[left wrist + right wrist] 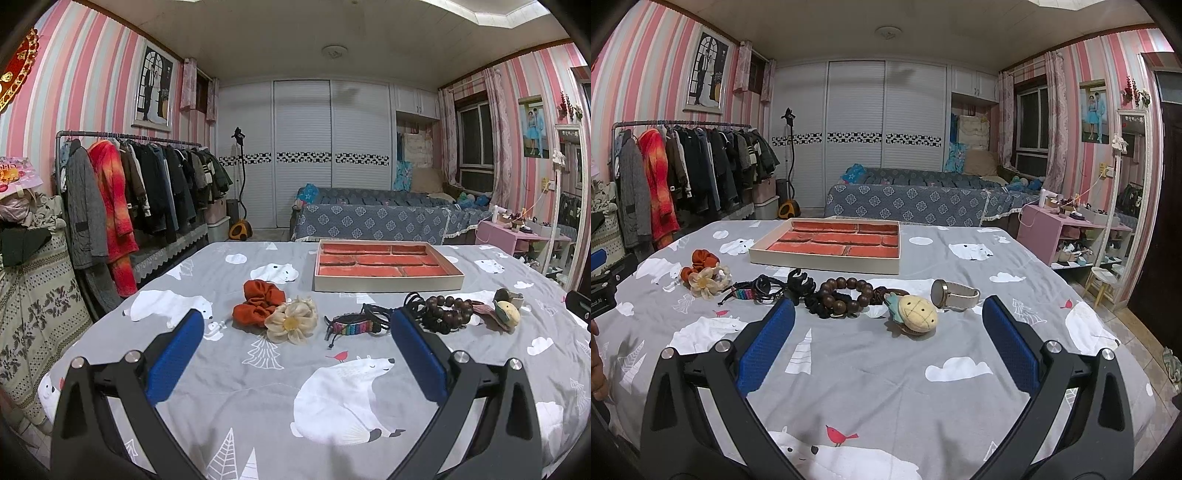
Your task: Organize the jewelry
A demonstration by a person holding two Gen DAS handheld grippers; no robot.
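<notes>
Both grippers are held released above the near part of a table point(236, 384) covered with a grey polar-bear cloth. On the left gripper point(295, 332) the blue pads point(173, 360) are spread wide, with nothing between them; the right gripper point(888, 321) is likewise spread and empty, its pads point(1010, 347) flanking bare cloth.

Far from the grippers, a tray point(388, 284) with red compartments is set on the table; all compartments seen are unfilled. Between tray and grippers, the jewelry is laid in a loose row from left to right. At the left end an orange scrunchie point(258, 301) is seen, with a cream flower scrunchie point(291, 321) touching its near right side. Right of these, a rainbow bracelet point(356, 325) is tangled with black cords point(380, 312). A black claw clip point(800, 282) is seen just beyond the cords in the right view. Next comes a brown bead bracelet point(846, 291), resting partly on a black hair tie point(822, 308). A plush pineapple charm point(916, 314) lies just right of the beads, nearest the right gripper. At the right end a watch point(955, 293) with a white strap is set on its side.

Part of the left gripper point(602, 280) and a hand point(598, 365) are seen at the left edge of the right view.
</notes>
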